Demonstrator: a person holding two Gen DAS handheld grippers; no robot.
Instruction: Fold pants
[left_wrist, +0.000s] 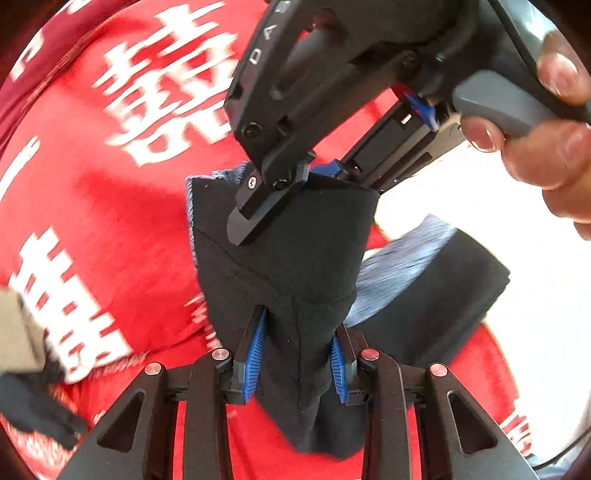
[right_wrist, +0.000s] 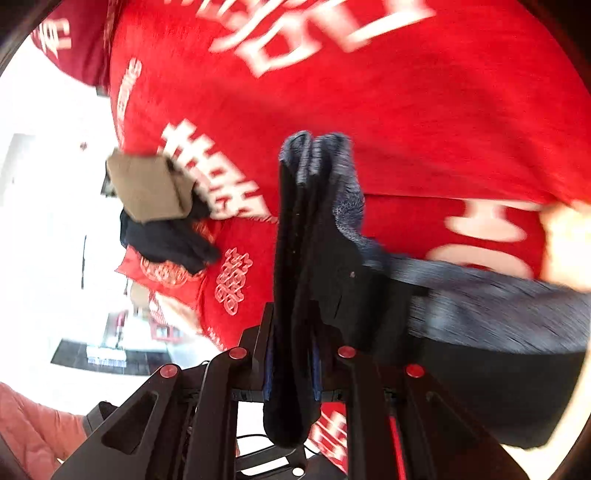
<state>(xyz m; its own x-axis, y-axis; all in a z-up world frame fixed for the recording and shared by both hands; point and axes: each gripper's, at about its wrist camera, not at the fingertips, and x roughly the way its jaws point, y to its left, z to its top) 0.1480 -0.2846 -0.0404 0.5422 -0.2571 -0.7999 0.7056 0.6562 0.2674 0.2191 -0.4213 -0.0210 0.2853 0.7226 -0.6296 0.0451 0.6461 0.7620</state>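
Note:
The pants (left_wrist: 295, 266) are dark navy with a lighter blue inside, folded into a thick bundle held above a red cloth. My left gripper (left_wrist: 297, 362) is shut on the lower part of the bundle, its blue pads pressed on both sides. The right gripper (left_wrist: 291, 184) comes in from the top right and pinches the bundle's upper edge; a hand (left_wrist: 546, 144) holds its handle. In the right wrist view, my right gripper (right_wrist: 291, 369) is shut on the pants (right_wrist: 314, 229), which stand up between its fingers and trail off to the right.
A red cloth with white characters (left_wrist: 92, 206) covers the surface below. A tan and black folded garment pile (right_wrist: 159, 206) lies on it to the left. A pink sleeve (right_wrist: 33, 432) shows at the lower left. Bright white floor lies beyond the cloth's edge.

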